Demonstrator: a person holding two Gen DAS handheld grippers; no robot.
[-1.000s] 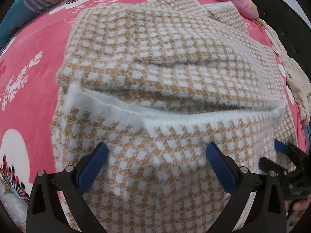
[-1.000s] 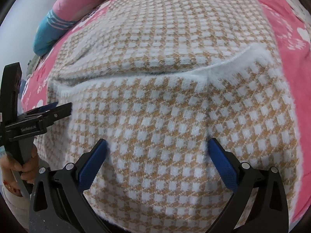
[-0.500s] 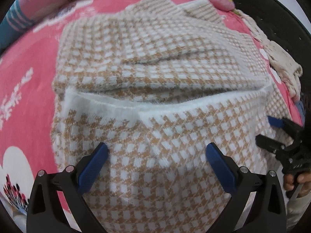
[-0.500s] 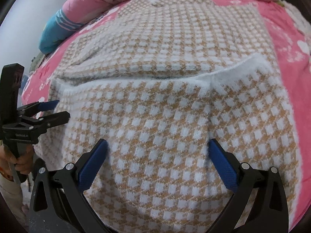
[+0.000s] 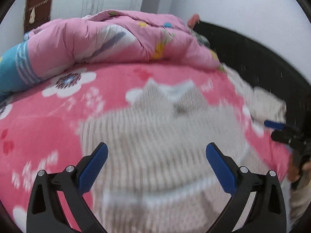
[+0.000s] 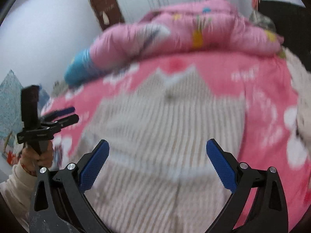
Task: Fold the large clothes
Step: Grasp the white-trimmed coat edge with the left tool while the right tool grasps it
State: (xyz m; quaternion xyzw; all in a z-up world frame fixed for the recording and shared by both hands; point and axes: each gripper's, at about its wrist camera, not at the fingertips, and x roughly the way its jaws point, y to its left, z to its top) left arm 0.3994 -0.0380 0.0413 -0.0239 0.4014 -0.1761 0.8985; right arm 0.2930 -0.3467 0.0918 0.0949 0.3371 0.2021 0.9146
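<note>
While both views blur, the left gripper (image 5: 156, 159) and right gripper (image 6: 157, 156) hang wide apart, holding nothing, above the checked sweater (image 5: 159, 136) lying on the pink bedspread (image 5: 38, 116) (hem nearest). Best to grab both near corners evenly.

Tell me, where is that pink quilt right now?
The pink quilt is bunched along the far edge of the bed in both views, beyond the checked sweater, with a blue pillow at its left end.
</note>
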